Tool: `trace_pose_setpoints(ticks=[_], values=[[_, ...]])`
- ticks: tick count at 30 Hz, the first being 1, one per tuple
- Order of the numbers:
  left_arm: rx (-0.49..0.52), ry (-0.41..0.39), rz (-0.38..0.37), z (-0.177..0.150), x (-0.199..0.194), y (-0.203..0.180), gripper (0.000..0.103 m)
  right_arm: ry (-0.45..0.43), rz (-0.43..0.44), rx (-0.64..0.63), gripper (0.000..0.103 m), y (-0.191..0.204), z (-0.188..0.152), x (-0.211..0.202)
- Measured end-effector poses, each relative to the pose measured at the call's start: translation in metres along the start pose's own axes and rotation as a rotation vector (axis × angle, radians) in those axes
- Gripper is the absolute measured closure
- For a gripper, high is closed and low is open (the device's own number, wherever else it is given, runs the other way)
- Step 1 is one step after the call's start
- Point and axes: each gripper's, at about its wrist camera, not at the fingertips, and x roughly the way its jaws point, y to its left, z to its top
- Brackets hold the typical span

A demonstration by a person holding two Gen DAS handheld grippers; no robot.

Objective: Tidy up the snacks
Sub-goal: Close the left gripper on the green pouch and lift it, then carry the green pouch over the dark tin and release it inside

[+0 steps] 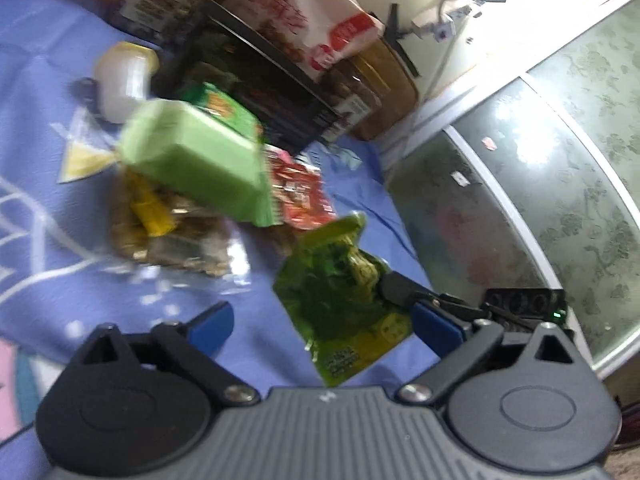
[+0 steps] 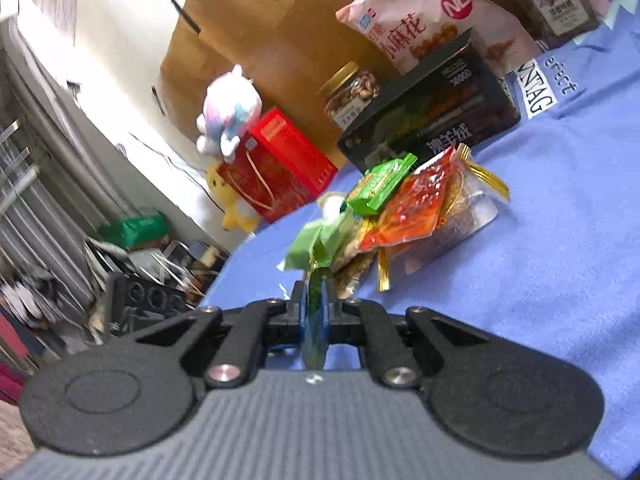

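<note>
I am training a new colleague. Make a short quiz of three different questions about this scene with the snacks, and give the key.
1. True or false: the left gripper is open and grips nothing.
2. What does the right gripper clamp?
A. red packet
B. dark green pouch
C. nut jar
3. Fill in: the snacks lie on a ____ cloth.

Key: 1 true; 2 B; 3 blue.

Glossy plastic green pouch (image 1: 344, 300), matt blue cloth (image 1: 48, 100)
</note>
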Motion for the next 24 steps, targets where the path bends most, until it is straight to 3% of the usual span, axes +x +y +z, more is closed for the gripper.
trace_pose_setpoints(ticks=[2,4,6,8,13,18,22,24], values=[[-0.019,0.025,-0.036,0.002,0.01,0.0,0.004,-0.016,0.038,0.049,0.093,-0.005,0.003,-0.002],[-0.026,0.034,-0.065,0.004,0.016,-0.002,0.012,-0.034,0.074,0.1,0.093,-0.011,0.008,-0.006],[-0.017,0.048,-0.101,0.008,0.02,-0.007,0.045,-0.049,0.099,0.135,0.093,-0.015,0.016,-0.006],[0.015,0.052,-0.112,0.013,0.022,-0.014,0.062,-0.058,0.118,0.157,0.093,-0.017,0.023,-0.006],[0.135,0.011,-0.037,0.042,0.019,-0.038,0.063,-0.077,0.108,0.103,0.093,-0.012,0.052,0.003],[0.231,-0.065,0.06,0.098,0.022,-0.052,0.063,-0.126,0.062,-0.027,0.093,0.001,0.097,0.024],[0.232,-0.111,0.126,0.149,0.04,-0.046,0.063,-0.17,-0.015,-0.077,0.093,-0.005,0.134,0.055],[0.222,-0.13,0.171,0.17,0.052,-0.04,0.062,-0.194,-0.084,-0.127,0.088,-0.01,0.146,0.072]])
